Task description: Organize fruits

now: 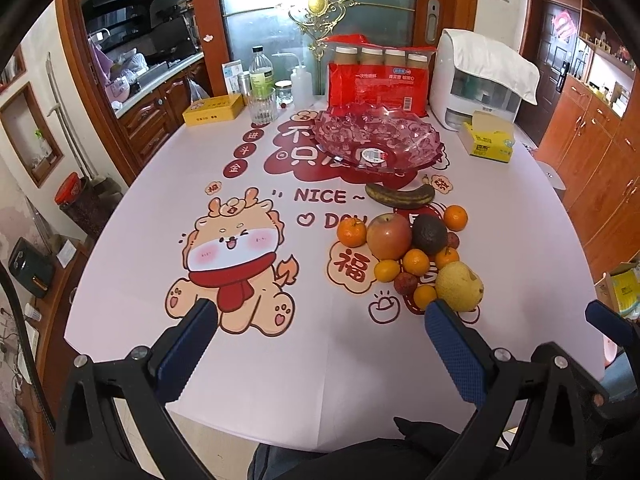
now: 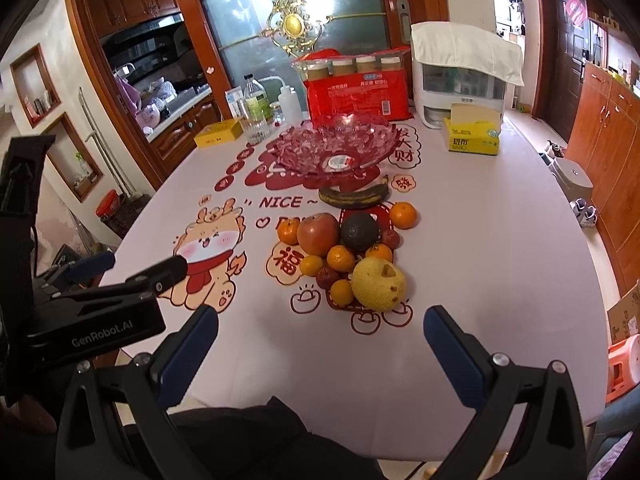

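Fruits [image 2: 348, 256], from pear [image 2: 378, 285] to banana [image 2: 354, 196], lie heaped mid-frame below the empty glass bowl [image 2: 336, 146], nothing sorted yet, while left gripper [image 1: 320, 320] and right gripper [image 2: 320, 324] gape wide, holding nothing.

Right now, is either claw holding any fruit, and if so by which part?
Nothing is held. The left claw and right claw are both open above bare tablecloth, and the fruit pile, with the pear nearest, lies untouched ahead of them.

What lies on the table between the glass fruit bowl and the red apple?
In both wrist views, one dark, overripe banana lies crosswise between the glass fruit bowl and the red apple. Otherwise there is only the printed tablecloth.
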`<state>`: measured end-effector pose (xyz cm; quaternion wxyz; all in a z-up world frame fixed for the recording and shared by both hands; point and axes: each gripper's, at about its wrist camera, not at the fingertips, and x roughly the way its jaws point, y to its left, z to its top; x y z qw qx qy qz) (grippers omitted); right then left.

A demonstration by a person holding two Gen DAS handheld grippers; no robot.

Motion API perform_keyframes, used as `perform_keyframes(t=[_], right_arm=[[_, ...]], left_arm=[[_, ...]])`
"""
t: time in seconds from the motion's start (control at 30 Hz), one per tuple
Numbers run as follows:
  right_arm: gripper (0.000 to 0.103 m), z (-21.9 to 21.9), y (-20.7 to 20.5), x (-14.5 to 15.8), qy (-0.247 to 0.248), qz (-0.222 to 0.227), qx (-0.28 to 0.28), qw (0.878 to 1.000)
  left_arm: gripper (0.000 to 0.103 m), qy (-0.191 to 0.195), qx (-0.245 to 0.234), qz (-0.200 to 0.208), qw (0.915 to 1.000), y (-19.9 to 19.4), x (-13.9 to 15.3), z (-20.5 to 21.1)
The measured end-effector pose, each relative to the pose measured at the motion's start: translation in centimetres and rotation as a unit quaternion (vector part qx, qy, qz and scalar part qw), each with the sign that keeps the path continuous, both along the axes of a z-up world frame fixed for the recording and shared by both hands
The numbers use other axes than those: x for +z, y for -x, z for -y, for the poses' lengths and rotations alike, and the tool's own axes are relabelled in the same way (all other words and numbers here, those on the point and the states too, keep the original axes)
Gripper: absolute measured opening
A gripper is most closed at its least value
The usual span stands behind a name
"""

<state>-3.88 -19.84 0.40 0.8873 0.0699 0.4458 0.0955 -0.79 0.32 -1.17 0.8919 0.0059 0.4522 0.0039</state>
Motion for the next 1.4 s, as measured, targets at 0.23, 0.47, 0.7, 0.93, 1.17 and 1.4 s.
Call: perform_keyframes(t=[0.23, 0.47, 0.7, 0.93, 1.17, 1.4], right_arm=[[0.103, 1.2, -0.7, -0.7, -0.018, 0.002, -0.013, 1.0], [0.103, 2.1, -2.7, -2.5, -0.008, -0.003, -0.037, 0.999], [0.103, 3.3, -4.7, -5.8, 0.021, 0.021, -0.066, 0.997], [0.103, 3.9, -6.8, -10.2, 0.024, -0.005, -0.056, 0.998], [0.097, 3.2, -8.7, -13.6, 0.018, -0.046, 0.005, 0.999], [0.083, 3.2, -10.7, -15.8, 0.018, -0.071, 0.059, 0.996]], left_arm=[[0.103, 0.003, -0.021, -0.015, 0.9997, -1.2, -0.1, 0.3], [0.103, 0.033, -0.027, -0.062, 0.9972, -5.2, -1.9, 0.2], [0.102, 0.088, -0.013, -0.116, 0.9893, -10.5, -5.7, 0.4], [0.102, 0.151, 0.021, -0.174, 0.9729, -15.3, -10.5, 0.7], [0.102, 0.193, 0.058, -0.211, 0.9564, -18.9, -14.8, 2.2], [0.102, 0.215, 0.084, -0.208, 0.9507, -21.0, -17.5, 3.5]])
